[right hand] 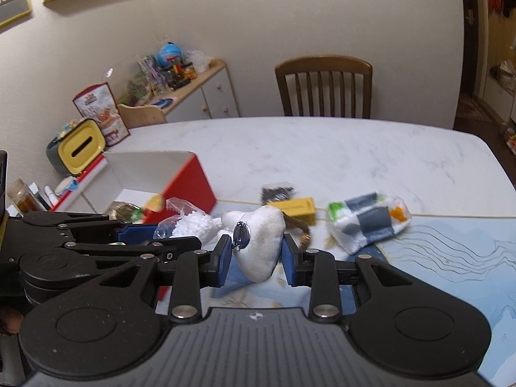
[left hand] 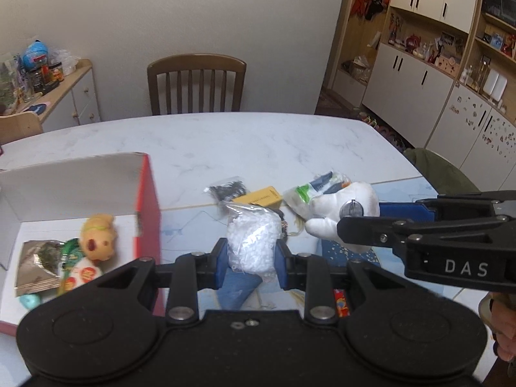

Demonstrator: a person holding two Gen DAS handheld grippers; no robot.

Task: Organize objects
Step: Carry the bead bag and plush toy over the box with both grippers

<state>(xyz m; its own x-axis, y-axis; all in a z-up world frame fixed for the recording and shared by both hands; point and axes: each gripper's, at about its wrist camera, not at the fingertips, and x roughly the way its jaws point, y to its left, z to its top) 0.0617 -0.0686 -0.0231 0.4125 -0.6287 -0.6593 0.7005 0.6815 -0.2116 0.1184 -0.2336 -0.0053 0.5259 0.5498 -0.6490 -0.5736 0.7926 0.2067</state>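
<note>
My left gripper (left hand: 251,256) is shut on a clear bag of white beads (left hand: 251,242), held above the table just right of the red box (left hand: 148,213). That box stands open with a plush toy (left hand: 98,237), a foil packet (left hand: 37,261) and other small items inside. My right gripper (right hand: 258,253) is shut on a white plush piece (right hand: 261,245) with a metal pin on it; in the left wrist view the same white plush piece (left hand: 338,213) shows to the right. The bead bag (right hand: 193,225) appears left of it.
On the marble table (left hand: 258,142) lie a black-filled bag (left hand: 227,190), a yellow box (left hand: 261,197) and a white, green and orange packet (right hand: 367,222). A blue mat (right hand: 451,258) covers the near side. A wooden chair (left hand: 196,84) stands behind; a yellow container (right hand: 82,148) sits far left.
</note>
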